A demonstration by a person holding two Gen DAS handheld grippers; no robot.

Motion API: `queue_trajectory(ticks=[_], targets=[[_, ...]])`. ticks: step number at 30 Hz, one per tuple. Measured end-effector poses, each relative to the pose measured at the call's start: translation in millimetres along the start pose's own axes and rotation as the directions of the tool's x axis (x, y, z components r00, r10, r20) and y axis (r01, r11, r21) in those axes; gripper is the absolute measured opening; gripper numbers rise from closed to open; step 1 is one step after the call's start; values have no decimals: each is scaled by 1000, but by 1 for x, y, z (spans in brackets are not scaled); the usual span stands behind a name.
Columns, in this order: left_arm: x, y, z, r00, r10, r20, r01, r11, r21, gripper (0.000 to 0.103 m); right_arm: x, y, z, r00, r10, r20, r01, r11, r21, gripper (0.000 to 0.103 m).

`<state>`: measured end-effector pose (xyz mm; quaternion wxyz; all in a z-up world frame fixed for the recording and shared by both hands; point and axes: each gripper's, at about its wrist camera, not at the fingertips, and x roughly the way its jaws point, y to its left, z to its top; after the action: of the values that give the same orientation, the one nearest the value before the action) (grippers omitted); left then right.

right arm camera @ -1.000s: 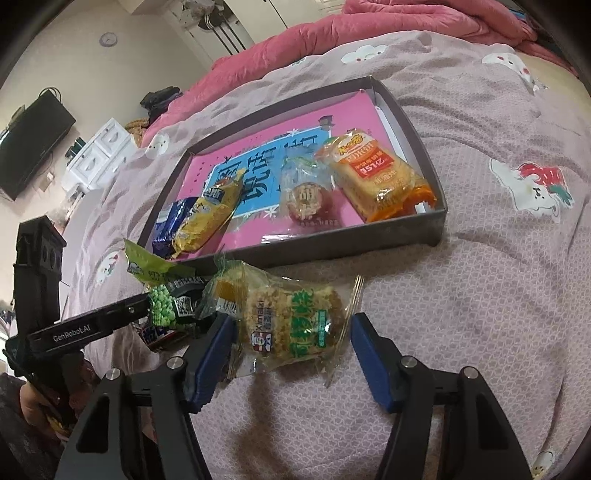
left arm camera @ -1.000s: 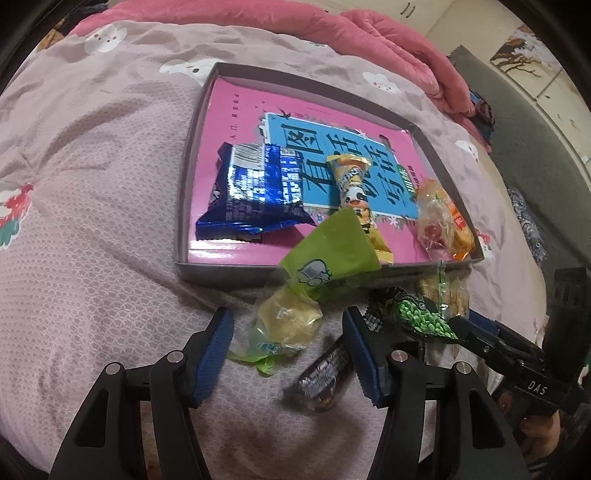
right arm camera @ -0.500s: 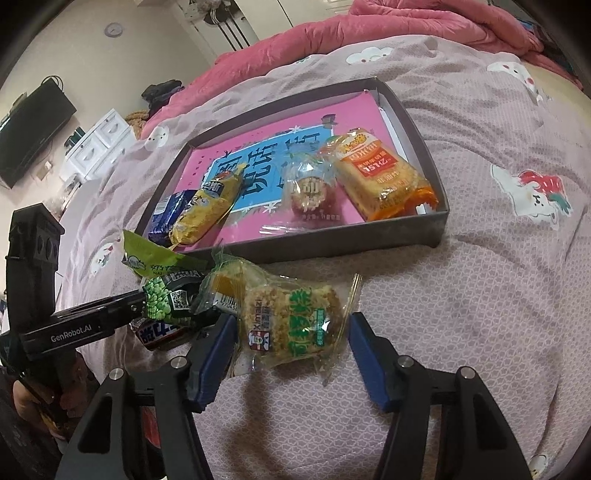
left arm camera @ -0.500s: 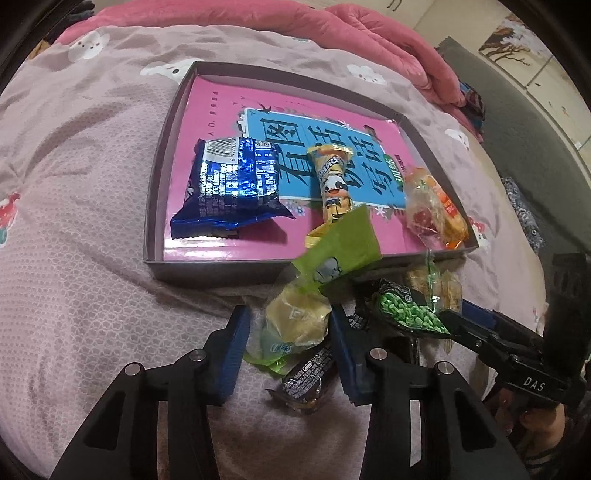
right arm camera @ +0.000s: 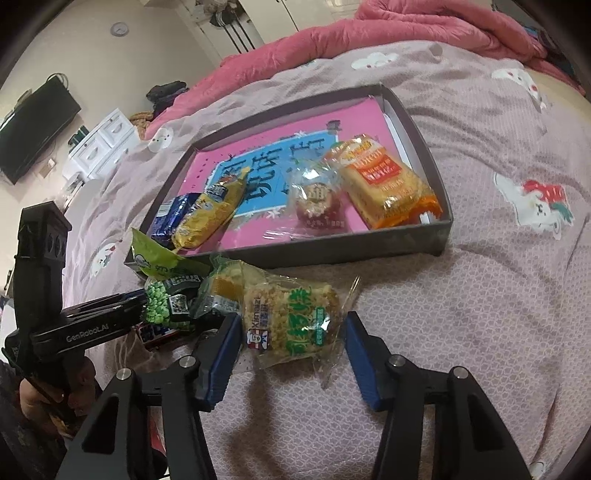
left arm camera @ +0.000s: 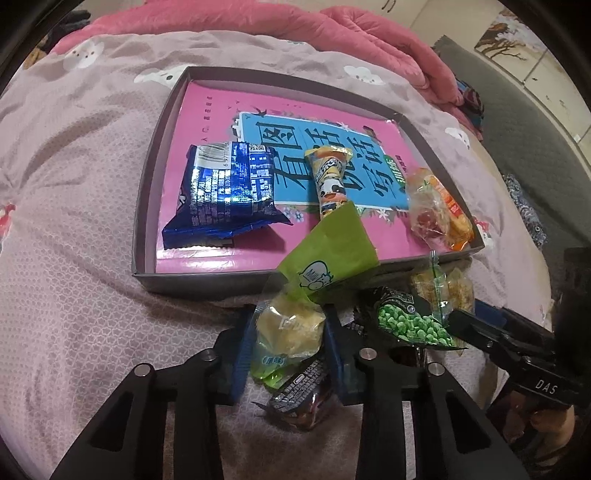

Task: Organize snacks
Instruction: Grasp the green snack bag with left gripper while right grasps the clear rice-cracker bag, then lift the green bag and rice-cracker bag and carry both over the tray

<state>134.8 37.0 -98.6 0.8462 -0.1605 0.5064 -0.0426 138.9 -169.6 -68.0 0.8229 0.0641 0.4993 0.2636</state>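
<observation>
On the bedspread in front of the grey tray [left arm camera: 144, 192] lies a small heap of snacks. My left gripper [left arm camera: 289, 319] is closing, and its blue pads [left arm camera: 242, 350] press both sides of a yellow-green packet [left arm camera: 290, 338] whose green top leans on the tray wall. My right gripper [right arm camera: 292, 323] is also closing around a clear rice-crisp packet [right arm camera: 291, 317]. Its left pad [right arm camera: 223, 350] touches the wrapper and the right pad stands just clear. Inside the tray lie a blue packet [left arm camera: 225, 195], a yellow panda tube [left arm camera: 328, 177] and an orange pack [right arm camera: 384, 184].
A green-pea packet [left arm camera: 410, 326] and a dark chocolate bar [left arm camera: 303, 389] lie beside the held packet. A pink and blue book [left arm camera: 229, 110] lines the tray. A pink quilt [left arm camera: 332, 33] is bunched behind it. A person's hand [right arm camera: 40, 398] holds the left gripper's handle.
The left jaws have narrowed from wide apart until they pinch the yellow-green packet. The right jaws have drawn in around the rice-crisp packet. Neither hand has shifted much.
</observation>
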Motion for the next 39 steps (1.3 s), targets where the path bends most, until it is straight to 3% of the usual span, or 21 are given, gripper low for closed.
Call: queue_trajectory(ticks=[7,20,39], targets=[[-14,4,-4,1000,8,23,-8,1000,-2,33,-18,0,6,996,-5,85,6,1000,-10,55],[-52,15,-5,996,18,87,-13,999,-51,33,-28,1,10,991,15,136,-13,1000,-11,55],[-94,3,4,980,35,196,-23,998,-64,33,-49,0,19,975,23,223,-18,1000,-23,55]])
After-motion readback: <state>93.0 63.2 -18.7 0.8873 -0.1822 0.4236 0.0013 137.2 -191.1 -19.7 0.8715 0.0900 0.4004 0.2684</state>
